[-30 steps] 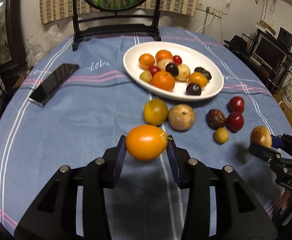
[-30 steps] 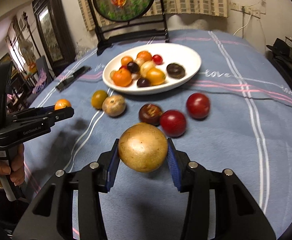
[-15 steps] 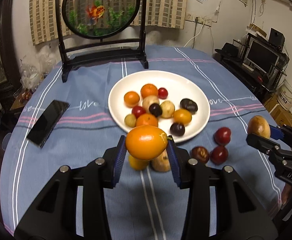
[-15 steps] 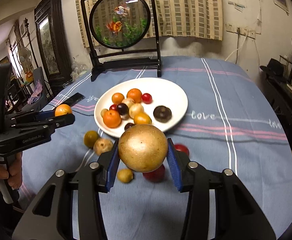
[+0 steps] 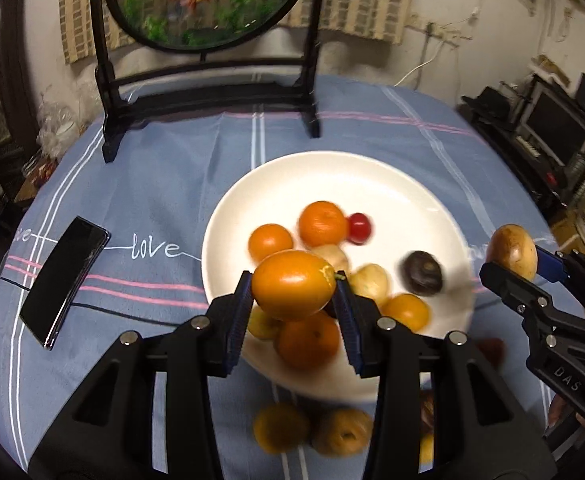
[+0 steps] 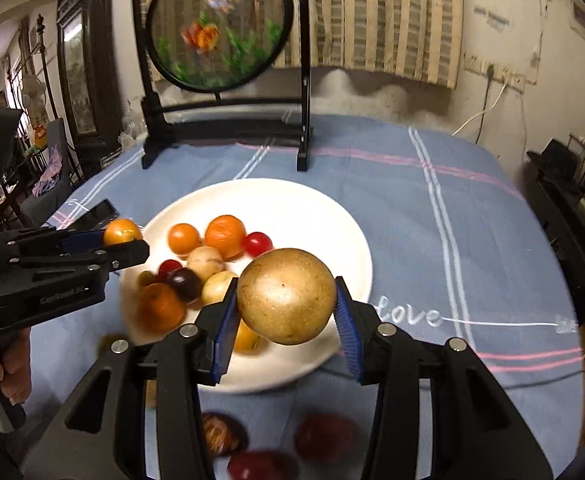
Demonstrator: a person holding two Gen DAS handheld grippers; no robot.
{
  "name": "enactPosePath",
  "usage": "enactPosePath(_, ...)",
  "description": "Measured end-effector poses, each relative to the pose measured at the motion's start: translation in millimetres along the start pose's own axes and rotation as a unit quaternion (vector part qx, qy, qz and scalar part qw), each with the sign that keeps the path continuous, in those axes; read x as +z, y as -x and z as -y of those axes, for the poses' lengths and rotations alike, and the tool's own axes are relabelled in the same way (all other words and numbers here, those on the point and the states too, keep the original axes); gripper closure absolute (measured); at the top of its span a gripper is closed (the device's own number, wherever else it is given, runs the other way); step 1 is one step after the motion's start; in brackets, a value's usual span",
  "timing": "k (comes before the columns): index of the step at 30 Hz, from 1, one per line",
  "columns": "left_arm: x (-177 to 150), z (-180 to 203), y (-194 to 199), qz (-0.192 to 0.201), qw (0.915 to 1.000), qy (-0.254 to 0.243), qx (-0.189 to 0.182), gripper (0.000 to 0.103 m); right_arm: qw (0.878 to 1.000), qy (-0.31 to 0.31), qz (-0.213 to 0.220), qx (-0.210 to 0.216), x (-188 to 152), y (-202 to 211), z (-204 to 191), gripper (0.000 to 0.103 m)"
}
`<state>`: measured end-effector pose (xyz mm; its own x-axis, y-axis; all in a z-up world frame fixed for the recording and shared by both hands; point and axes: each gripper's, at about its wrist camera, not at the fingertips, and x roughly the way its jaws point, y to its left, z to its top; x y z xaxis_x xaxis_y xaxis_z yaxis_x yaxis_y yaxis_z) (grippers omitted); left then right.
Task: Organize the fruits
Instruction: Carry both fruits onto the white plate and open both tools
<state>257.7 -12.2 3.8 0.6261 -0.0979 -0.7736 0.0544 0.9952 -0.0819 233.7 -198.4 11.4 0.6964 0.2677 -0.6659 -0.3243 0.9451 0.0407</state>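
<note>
Left wrist view first, reading from its left edge: a dark phone (image 5: pixel 63 280) lies on the blue cloth (image 5: pixel 164 184) at about nine o'clock from the white plate (image 5: pixel 332 172), well apart from it. The left gripper (image 5: pixel 294 300) has its jaws narrowed onto an orange fruit (image 5: pixel 294 285), pads pressing both flanks, and it hangs over the plate's near rim at roughly seven o'clock of the dish. Further right, at three o'clock, the right gripper (image 5: pixel 512 264) shows side-on, clamped on a tan round fruit (image 5: pixel 512 254) just past the plate's right edge. Right wrist view, again from the left: a hand (image 6: pixel 0 368) grips the handle of the other tool, whose fruit sits at the plate's nine o'clock rim; the tan round fruit (image 6: pixel 287 295) fills the right jaws over the plate's five o'clock side. The step in hand looks like carrying both fruits to the plate. To do it well, each should probably be lowered onto bare white, which lies mostly from twelve to three o'clock, because the heap of small fruits (image 5: pixel 316 248) crowds the near half. Releasing low, almost touching the dish, would keep round fruit from rolling. Several loose fruits (image 6: pixel 320 436) remain on the cloth at six o'clock, blurred.
</note>
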Motion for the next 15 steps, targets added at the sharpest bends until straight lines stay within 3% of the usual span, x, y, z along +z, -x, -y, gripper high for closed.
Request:
enactPosePath(6, 0, -6, -32, -0.021, 0.9997, 0.014, -0.002, 0.062, 1.0, 0.005, -0.029, 0.002, 2, -47, -4, 0.058)
enactPosePath(13, 4, -7, -44, -0.024, 0.9996, 0.014, -0.005, 0.062, 0.999, 0.006, -0.047, 0.003, 8, -69, -10, 0.057)
enactPosePath(14, 5, -7, -45, -0.025, 0.9996, 0.016, -0.005, 0.06, 0.999, 0.002, -0.05, 0.004, 9, -71, -10, 0.056)
enactPosePath(15, 6, -8, -46, -0.027, 0.9994, 0.02, -0.007, 0.052, 0.999, 0.0, -0.051, 0.006, 9, -71, -10, 0.054)
